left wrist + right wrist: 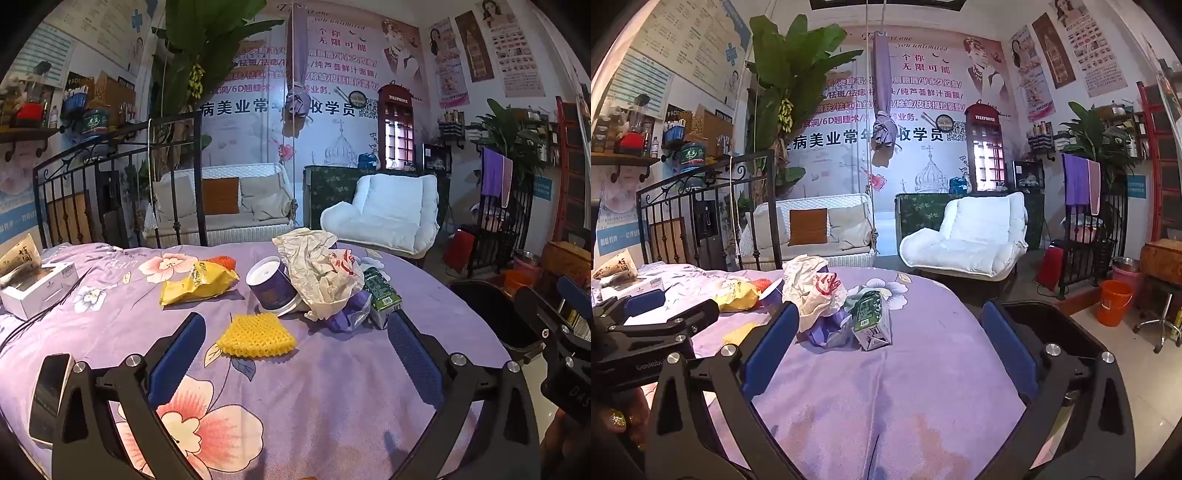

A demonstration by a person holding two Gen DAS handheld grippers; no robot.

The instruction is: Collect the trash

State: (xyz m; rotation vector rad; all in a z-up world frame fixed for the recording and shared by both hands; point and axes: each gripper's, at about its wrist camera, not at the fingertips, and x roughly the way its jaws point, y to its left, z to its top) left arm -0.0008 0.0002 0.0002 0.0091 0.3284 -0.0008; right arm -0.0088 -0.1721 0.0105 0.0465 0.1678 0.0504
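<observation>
Here both grippers hover w/ fingers spread wide, holding nothing: left gripper (295,354) over the bed (332,398) just short of the yellow net (256,335), right gripper (886,343) facing the green carton (871,319). Trash sits mid-bed in a loose cluster: yellow bag (197,283) at left, tub (271,285) lying on its side next to it, crumpled paper (319,271) draped over tub and purple wrap (349,312), carton at the right end touching the wrap. Black bin (1038,325) sits just off the bed's right edge; white box (38,286) and phone (50,397) lie far left.
</observation>
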